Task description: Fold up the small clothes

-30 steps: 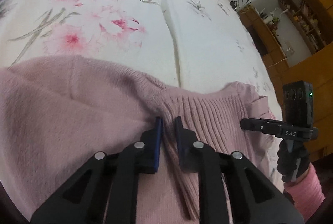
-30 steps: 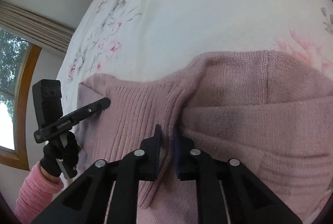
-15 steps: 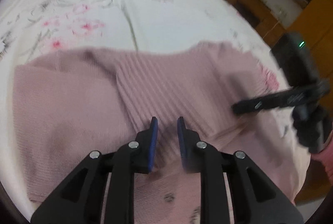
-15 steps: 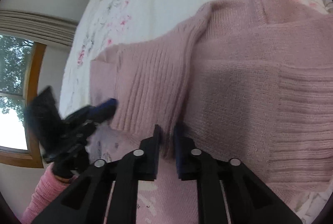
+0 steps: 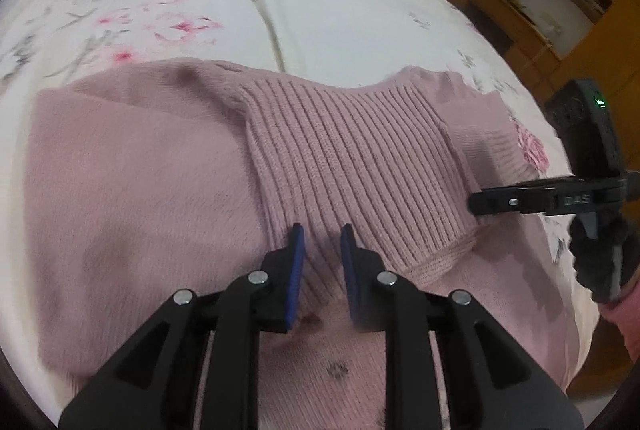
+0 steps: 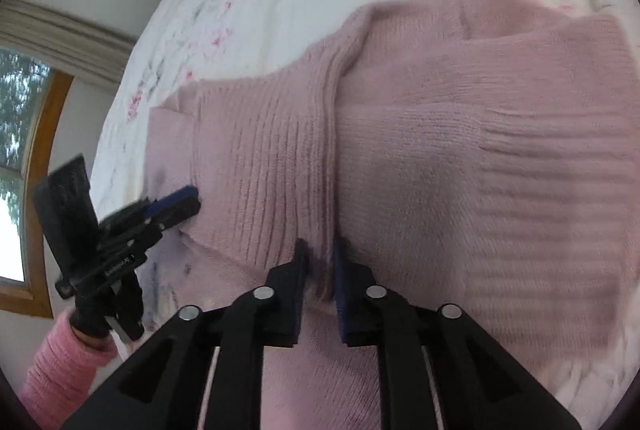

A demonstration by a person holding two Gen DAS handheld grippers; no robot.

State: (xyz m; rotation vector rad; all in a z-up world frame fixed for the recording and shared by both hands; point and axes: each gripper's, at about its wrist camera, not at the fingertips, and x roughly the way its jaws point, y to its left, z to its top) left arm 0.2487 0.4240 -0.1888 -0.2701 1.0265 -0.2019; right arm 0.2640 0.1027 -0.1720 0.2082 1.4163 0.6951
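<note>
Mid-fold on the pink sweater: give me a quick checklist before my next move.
1. Left gripper released: ok, jaws apart, no fabric between them.
2. Right gripper released: cannot tell, knit bunches at its narrow gap.
3. Pink sweater wholly on the floral bed sheet: ok.
4. Ribbed hem folded over the body: ok.
5. Fold flat: not ok, ridge beside the ribbing.

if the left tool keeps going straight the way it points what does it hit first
Most likely the pink sweater: the left tool sits open just over its ribbed band, so going straight on it would meet that knit before the flowered bedsheet beyond. The height above the fabric is hard to judge.
</note>
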